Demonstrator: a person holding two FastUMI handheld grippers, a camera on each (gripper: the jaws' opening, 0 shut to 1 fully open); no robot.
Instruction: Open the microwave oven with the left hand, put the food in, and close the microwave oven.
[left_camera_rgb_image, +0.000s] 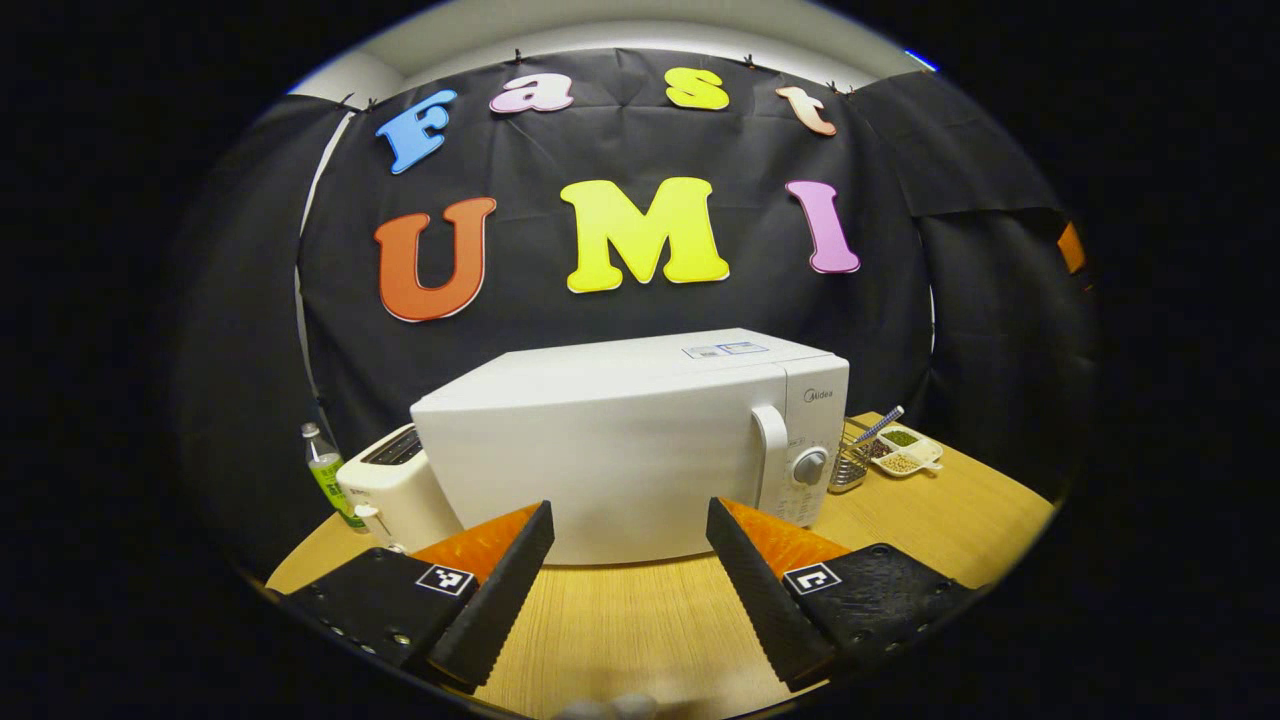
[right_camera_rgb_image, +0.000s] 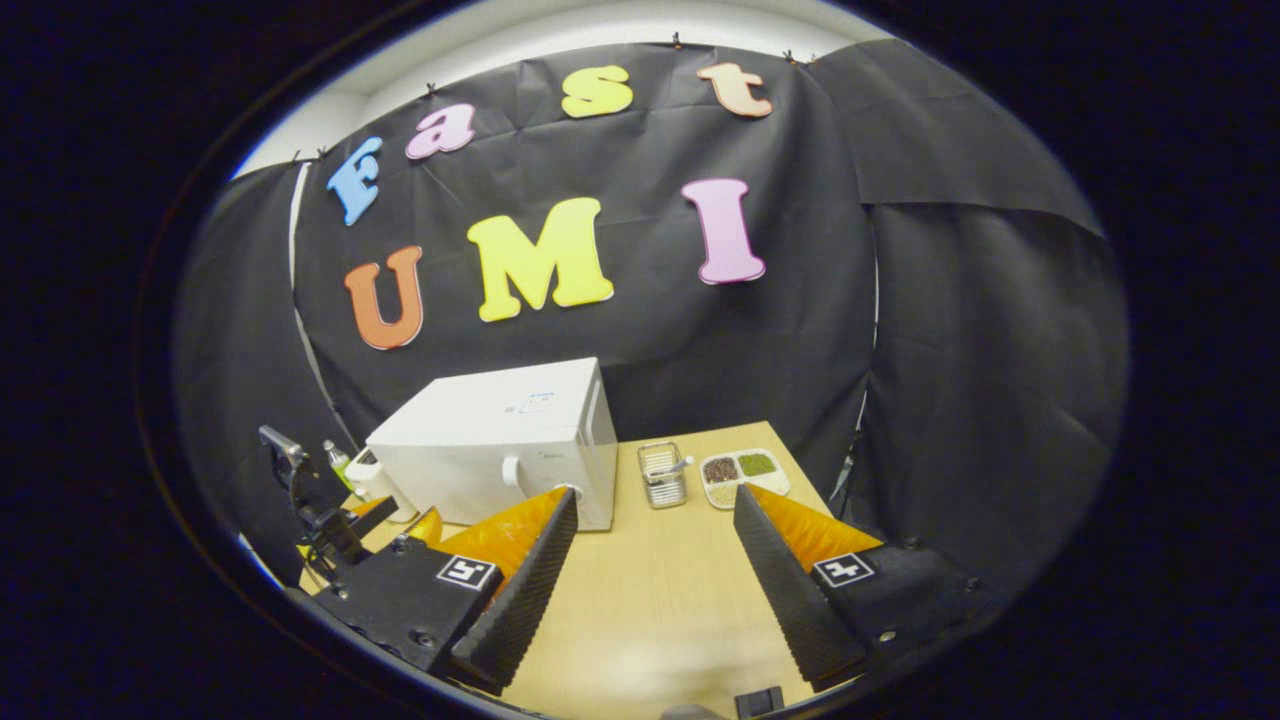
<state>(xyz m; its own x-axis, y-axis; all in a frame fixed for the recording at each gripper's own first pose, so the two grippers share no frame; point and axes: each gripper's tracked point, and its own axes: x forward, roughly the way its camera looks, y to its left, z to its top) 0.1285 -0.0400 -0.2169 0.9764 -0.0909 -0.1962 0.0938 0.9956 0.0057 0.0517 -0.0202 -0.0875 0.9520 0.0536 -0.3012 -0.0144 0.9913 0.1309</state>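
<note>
White microwave lies broadside, door shut, handle upright.

place: I read a staged kitchen booth, not a home | cues: black cloth wall; light wooden table; closed white box microwave oven and white toaster toward its back edge

Two hand-held grippers, each with paired wedge-shaped fingers.
Left gripper and right gripper: ridged inner finger faces, black mounting blocks bearing square black-and-white markers (one per finger) and small screws.
</note>
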